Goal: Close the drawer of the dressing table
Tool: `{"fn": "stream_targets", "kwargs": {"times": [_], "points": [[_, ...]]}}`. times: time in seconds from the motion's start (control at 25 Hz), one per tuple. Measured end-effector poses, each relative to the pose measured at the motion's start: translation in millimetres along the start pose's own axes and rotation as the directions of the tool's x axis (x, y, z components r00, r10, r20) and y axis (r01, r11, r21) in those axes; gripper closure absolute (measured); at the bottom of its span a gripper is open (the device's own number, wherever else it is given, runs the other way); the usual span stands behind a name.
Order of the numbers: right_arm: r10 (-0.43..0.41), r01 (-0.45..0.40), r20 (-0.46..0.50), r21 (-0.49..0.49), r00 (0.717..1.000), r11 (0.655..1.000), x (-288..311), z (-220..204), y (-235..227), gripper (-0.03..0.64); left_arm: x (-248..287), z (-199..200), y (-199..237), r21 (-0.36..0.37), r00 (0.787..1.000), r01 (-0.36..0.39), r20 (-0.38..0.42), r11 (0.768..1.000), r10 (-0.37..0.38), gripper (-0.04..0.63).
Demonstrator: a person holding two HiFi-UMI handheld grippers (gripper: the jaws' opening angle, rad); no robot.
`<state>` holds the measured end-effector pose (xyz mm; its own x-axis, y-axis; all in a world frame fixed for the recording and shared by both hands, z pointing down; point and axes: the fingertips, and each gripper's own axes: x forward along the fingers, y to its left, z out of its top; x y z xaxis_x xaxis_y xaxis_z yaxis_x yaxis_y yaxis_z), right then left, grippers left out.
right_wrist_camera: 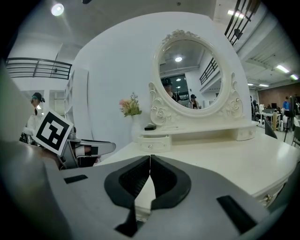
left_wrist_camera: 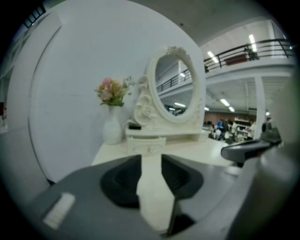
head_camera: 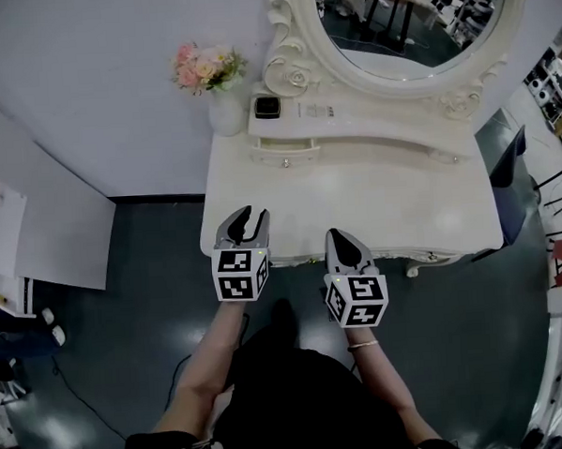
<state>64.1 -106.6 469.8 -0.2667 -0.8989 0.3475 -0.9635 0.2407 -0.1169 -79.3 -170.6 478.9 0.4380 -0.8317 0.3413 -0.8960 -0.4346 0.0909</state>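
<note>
Far left on white counter [head_camera: 384,209], vase of pink flowers [head_camera: 224,107]; at near edge, left gripper [head_camera: 248,214], jaws apart, empty; far, beside vase, small drawer [head_camera: 284,153], slightly pulled out; near edge, right gripper [head_camera: 338,233], jaws together, empty.

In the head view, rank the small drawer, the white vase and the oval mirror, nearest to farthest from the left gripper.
1. Small drawer, just ahead of the left gripper.
2. White vase, back left corner.
3. Oval mirror, back right.
</note>
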Motion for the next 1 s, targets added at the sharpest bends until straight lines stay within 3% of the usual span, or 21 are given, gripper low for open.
{"fn": "stream_targets", "kwargs": {"times": [0.48,1.0], "points": [[-0.033,0.033,-0.007,0.005,0.999,0.999,40.5,18.0,-11.9,0.612,52.1,13.7,18.1,0.002,0.999,0.026,-0.023,1.000,-0.026,0.462],[0.004,-0.004,-0.018,-0.012,1.000,1.000,73.8,32.5,-38.3,0.612,98.1,10.3,25.4,-0.020,0.997,-0.030,-0.069,0.999,0.029,0.463]]}}
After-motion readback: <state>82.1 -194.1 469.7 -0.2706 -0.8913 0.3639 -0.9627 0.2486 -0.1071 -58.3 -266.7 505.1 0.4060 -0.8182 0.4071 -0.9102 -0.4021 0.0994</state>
